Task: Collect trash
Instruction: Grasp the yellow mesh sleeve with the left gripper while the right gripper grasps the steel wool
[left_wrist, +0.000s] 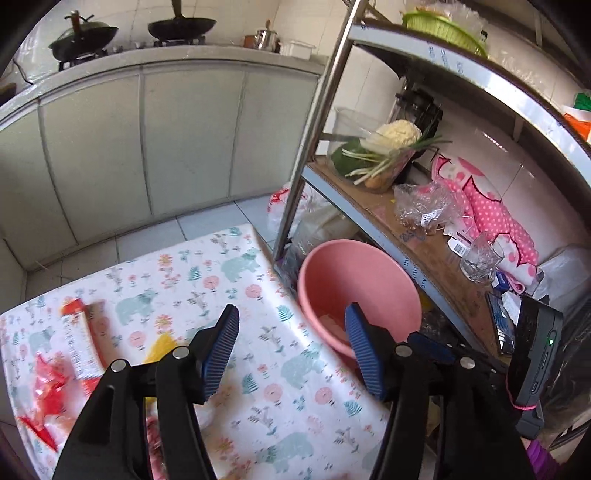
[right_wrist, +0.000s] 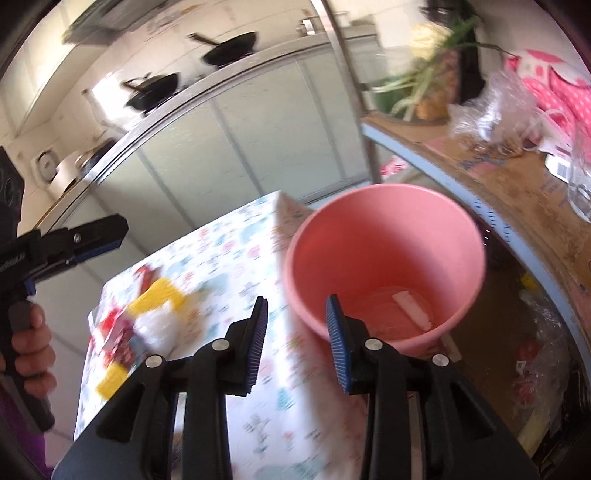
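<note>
At lower left on the patterned surface (left_wrist: 295, 387) lie red and yellow wrappers (left_wrist: 79, 343). The left gripper (left_wrist: 291, 349) has jaws spread wide, empty. At right, the right gripper (right_wrist: 295, 325) stands partly spread, empty, before the pink bucket (right_wrist: 384, 236) holding a white scrap (right_wrist: 412, 308).

Table with bear-and-flower print cloth (left_wrist: 258, 295); on it red wrappers (left_wrist: 48, 391), a red-white box (left_wrist: 79, 339), yellow packets (right_wrist: 157, 297) and a white crumpled wad (right_wrist: 159, 326), all clustered near one end. Rest of cloth bare. Pink bucket (right_wrist: 388, 236) just beside table edge, below it.
</note>
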